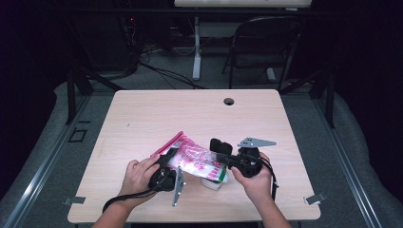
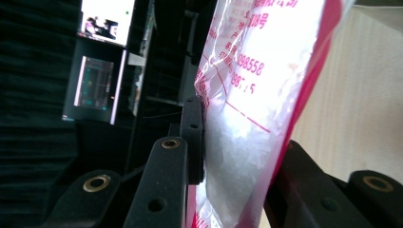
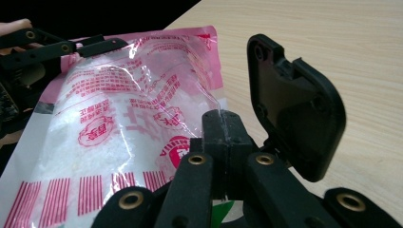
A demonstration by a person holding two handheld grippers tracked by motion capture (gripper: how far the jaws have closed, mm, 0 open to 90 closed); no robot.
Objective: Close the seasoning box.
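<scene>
Right gripper view, clear pink-printed bag (image 3: 128, 123), seemingly white granules inside

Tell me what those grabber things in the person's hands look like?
Both are black. The left gripper and right gripper each carry a grey three-cornered plate and trail a black cable. Their jaws have round brass-coloured rivets. No sleeves show.

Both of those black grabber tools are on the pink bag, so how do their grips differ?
The left gripper has its jaws spread around the bulky, filled part of the pink bag, while the right gripper has its jaws pressed fully together on a thin clear edge of the bag. The left gripper sits at the bag's left end, the right gripper at its right end. Both hold the same bag.
</scene>
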